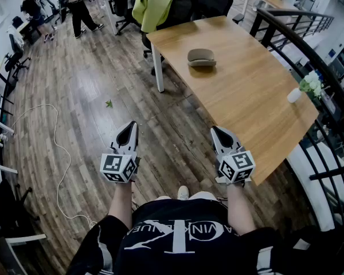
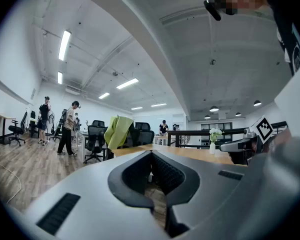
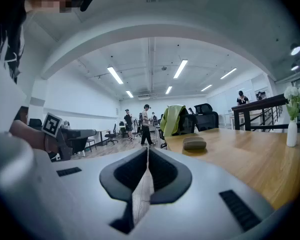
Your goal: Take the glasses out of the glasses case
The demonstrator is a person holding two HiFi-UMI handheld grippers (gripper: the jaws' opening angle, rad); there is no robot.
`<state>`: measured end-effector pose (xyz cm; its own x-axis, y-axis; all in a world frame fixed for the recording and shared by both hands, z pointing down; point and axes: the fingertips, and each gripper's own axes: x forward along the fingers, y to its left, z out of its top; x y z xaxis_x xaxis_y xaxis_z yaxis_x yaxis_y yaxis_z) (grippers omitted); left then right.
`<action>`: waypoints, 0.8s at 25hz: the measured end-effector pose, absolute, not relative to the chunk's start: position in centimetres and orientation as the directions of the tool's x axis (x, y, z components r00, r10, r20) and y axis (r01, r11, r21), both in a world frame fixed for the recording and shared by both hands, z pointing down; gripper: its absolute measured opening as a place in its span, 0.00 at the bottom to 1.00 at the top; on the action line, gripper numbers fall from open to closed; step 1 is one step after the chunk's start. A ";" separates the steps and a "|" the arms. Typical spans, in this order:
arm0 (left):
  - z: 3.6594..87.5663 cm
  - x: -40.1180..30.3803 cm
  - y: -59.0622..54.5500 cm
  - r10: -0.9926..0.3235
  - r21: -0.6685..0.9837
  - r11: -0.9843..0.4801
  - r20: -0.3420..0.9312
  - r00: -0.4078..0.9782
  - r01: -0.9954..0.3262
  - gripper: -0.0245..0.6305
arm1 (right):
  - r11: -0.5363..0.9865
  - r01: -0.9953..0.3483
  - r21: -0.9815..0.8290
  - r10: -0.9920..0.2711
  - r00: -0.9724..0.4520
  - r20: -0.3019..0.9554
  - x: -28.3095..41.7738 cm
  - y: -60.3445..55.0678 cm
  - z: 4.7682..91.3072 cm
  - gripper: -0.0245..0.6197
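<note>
Head view shows the left claw (image 1: 129, 129) and right claw (image 1: 216, 132) both squeezed closed, holding nothing, well away from the closed glasses case (image 1: 202, 57) on the counter (image 1: 246, 96). One claw alone might just shove the case along.

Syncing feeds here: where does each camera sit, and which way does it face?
Head view: on the person's head, steeply down at left gripper, right gripper, forearms, table.
Left gripper view: on that gripper, along shut jaws toward the table.
Right gripper view: on that gripper, along shut jaws toward the glasses case.
Shared: head view also shows the case.
</note>
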<state>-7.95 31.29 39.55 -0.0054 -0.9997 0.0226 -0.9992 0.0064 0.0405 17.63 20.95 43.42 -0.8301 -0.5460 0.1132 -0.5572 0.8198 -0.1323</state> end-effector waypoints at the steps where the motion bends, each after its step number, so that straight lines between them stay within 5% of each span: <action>1: 39.6 -7.8 30.9 -1.000 0.040 0.006 0.025 -0.005 -0.999 0.06 | 0.819 -0.557 -0.136 -0.545 -0.830 0.114 17.7 20.5 43.5 0.09; 20: 40.9 -5.4 24.2 -0.998 0.048 0.003 0.057 0.000 -0.999 0.06 | 0.833 -0.530 -0.161 -0.515 -0.848 0.128 19.0 15.0 44.5 0.09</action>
<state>-5.36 24.17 40.89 -0.0002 -0.9984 0.0572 -0.9988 0.0029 0.0483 18.96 15.04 44.48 -0.8477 -0.5147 0.1284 -0.5299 0.8327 -0.1609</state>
